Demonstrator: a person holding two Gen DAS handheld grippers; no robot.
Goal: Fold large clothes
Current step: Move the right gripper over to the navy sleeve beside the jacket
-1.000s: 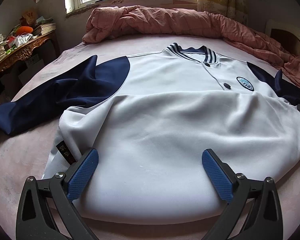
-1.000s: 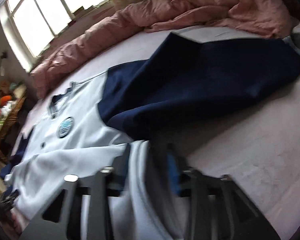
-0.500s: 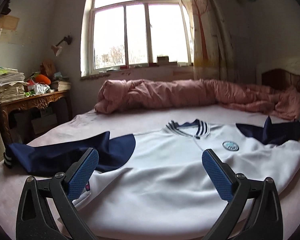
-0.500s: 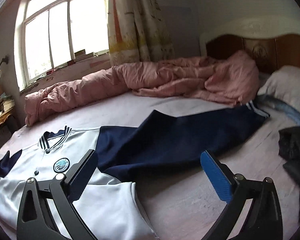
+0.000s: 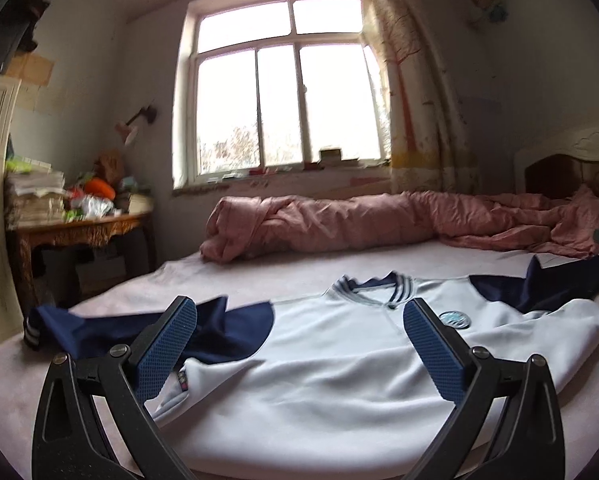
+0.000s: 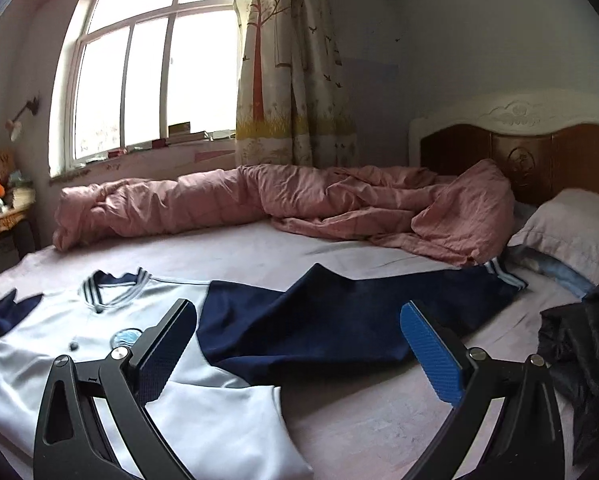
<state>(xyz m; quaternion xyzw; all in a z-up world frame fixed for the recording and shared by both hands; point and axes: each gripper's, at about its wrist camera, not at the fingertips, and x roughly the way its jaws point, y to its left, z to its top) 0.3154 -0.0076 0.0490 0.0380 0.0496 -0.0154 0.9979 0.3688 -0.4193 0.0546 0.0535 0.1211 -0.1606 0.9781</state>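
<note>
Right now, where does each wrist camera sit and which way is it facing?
Left wrist: low over the bed's near edge, facing the window across the white jacket; the open left gripper shows.
Right wrist: further toward the headboard, facing the jacket's navy sleeve; the open right gripper shows.
Shared: jacket, window, pink quilt.

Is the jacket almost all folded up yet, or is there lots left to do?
Only partly. Done: the white jacket's bottom half looks folded up over its chest, ending just under the round badge. In hand: nothing; the left gripper and right gripper both hover open and empty. Left: both navy sleeves, one and the other, lie spread out on the bed, so they need folding in.
</note>
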